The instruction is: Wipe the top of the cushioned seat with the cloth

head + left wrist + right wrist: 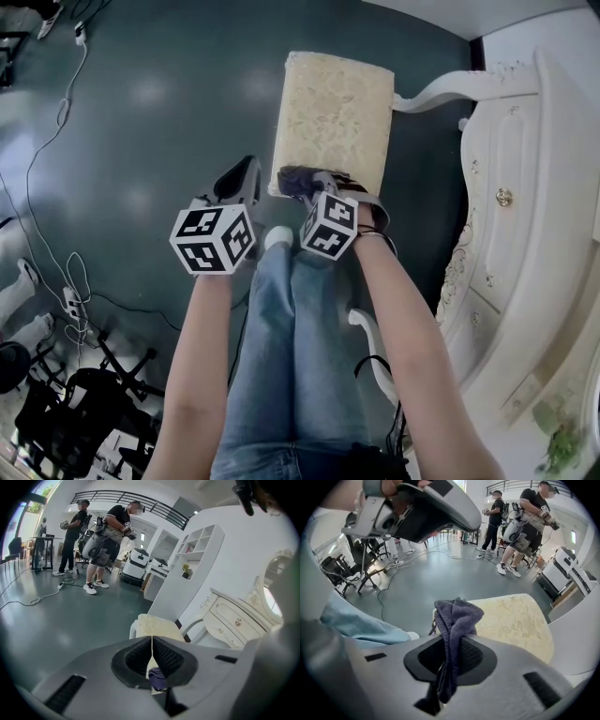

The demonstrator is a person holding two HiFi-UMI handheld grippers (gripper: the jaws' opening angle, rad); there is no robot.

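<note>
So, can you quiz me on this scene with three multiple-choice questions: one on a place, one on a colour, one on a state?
1. Where is the cloth?
A. in a bucket
B. between the jaws of the right gripper
C. on a hook

2. What colour is the cushioned seat?
A. cream
B. red
C. black

3. How do the jaws of the left gripper stand?
A. wide apart
B. shut on a cup
C. together, empty

Answers:
1 B, the right gripper view shows it pinched there.
2 A, the cushion looks pale cream.
3 C, the left gripper view shows them meeting with nothing between.
</note>
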